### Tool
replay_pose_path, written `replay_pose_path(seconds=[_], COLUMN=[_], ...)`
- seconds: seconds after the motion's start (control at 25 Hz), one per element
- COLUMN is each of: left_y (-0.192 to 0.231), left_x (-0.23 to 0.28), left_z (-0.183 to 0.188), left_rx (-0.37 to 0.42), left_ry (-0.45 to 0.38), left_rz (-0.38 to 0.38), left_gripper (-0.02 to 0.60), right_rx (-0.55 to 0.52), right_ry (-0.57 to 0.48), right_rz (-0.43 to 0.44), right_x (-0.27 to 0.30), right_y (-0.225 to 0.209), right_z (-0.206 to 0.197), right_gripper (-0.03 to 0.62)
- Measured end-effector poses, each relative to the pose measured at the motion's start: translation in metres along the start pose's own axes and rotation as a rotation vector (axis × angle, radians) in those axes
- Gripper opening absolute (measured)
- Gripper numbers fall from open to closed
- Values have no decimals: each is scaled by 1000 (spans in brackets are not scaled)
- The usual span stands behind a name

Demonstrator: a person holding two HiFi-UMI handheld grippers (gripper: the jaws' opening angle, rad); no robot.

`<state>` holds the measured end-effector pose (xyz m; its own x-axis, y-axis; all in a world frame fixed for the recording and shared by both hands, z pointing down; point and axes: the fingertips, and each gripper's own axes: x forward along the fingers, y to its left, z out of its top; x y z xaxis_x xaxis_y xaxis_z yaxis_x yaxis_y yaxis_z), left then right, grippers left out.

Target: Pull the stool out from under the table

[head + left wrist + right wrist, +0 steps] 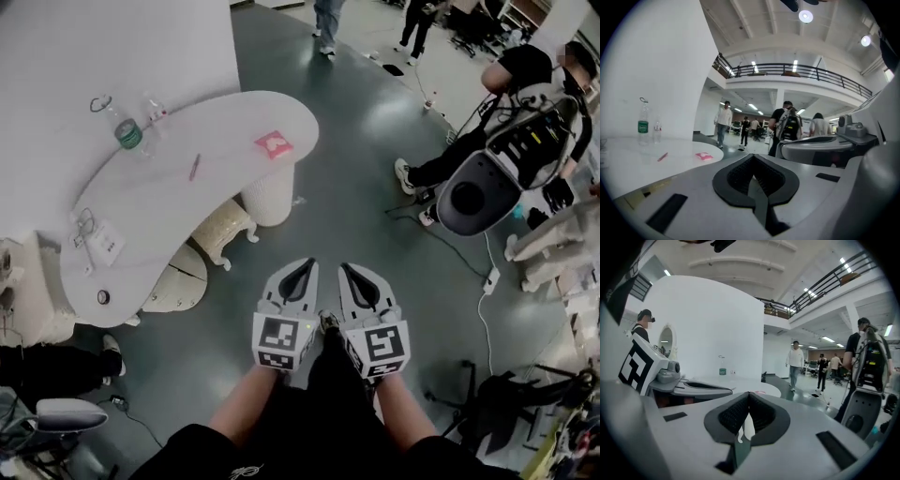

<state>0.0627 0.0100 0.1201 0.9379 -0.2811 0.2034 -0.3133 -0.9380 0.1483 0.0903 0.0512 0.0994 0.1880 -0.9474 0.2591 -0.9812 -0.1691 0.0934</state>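
Two cream stools stand under the white curved table (159,216). One stool (223,229) with small feet is next to the table's ribbed pedestal (270,195). The other stool (176,281) is rounder and half hidden by the tabletop. My left gripper (300,268) and right gripper (353,273) are held side by side over the dark floor, to the right of the stools and apart from them. Both are shut with nothing between the jaws. The left gripper (753,163) faces across the tabletop (633,161). The right gripper (747,404) shows only floor beyond its tips.
On the table lie a water bottle (126,132), a pink packet (274,143), a red pen (194,167) and cables (94,240). A seated person with a grey machine (478,192) is at the right. A power strip cable (487,281) runs over the floor. People walk at the far end.
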Motion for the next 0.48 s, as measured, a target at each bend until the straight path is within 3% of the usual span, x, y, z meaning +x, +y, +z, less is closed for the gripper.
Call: replay_pose_path(seconds=[0.16, 0.28, 0.48], left_y=[44, 59, 79], left_x=[28, 47, 60], left_z=[9, 14, -15], left_rx=[-53, -109, -156], left_ry=[-21, -47, -6], left_rz=[203, 312, 519], left_gripper=[6, 6, 6], right_rx=[-34, -50, -132], right_ry=[-8, -13, -20], right_rz=[201, 327, 526], right_x=[60, 91, 138], right_y=[-11, -23, -24], right_z=[11, 19, 6], right_gripper=[6, 6, 6])
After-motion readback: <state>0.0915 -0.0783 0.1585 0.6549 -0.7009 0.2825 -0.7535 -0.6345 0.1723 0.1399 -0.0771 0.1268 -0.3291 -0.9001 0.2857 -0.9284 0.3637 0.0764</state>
